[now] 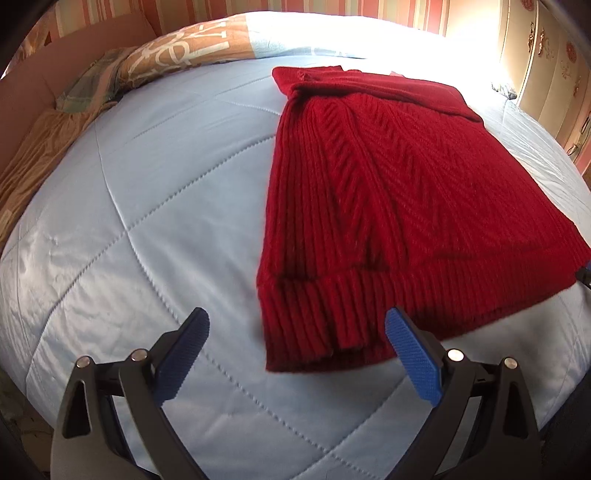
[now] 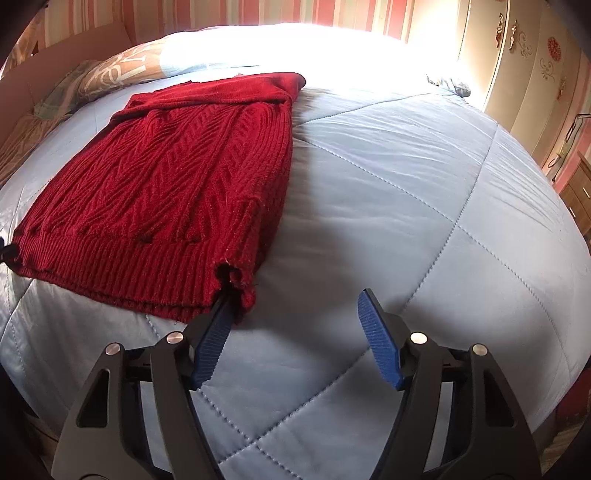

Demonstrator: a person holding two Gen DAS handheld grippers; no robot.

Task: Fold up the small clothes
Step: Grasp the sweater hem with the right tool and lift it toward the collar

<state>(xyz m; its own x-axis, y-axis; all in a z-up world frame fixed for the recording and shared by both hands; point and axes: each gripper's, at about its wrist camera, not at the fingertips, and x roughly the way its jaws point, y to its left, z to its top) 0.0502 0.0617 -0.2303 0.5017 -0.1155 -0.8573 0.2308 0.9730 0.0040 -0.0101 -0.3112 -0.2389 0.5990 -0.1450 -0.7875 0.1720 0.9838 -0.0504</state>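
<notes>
Blue-padded jaws of the left gripper (image 1: pixel 297 325): spread wide, clasping nothing, hovering tilted down over the quilt at the near left corner of the garment; the right-hand pad overlaps the hem's edge in view, contact not certain.

Item: red knit sweater (image 1: pixel 369 192) (image 2: pixel 166 192). Dark red wool, cable and chevron ribbing down the body, a banded ribbed hem along the near edge. Folded lengthwise into a tall rectangle, side panels turned in over the middle, with a plainer fold of knit lying across the far end. Lies flat in the middle of the bed, near edge close to both tools.

Right gripper (image 2: pixel 295 306): jaws parted, nothing between the pads. Its left finger (image 2: pixel 212 343) tips in against the sweater's near right corner, where the hem layers bunch and curl a little over the pad's end; the other finger stands clear over bare quilt. Tool angled downward, set to the right of the garment.

Support: pale blue quilt (image 1: pixel 147 221) (image 2: pixel 406 221), satin sheen, diamond stitching, covering the bed.

Surroundings: orange-and-white patterned pillow (image 1: pixel 184 48) at the far left; cream wardrobe (image 1: pixel 546 66) with ornate gilt decoration at the far right; striped pink wallpaper (image 2: pixel 258 11) beyond, strong daylight washing out the far side.
</notes>
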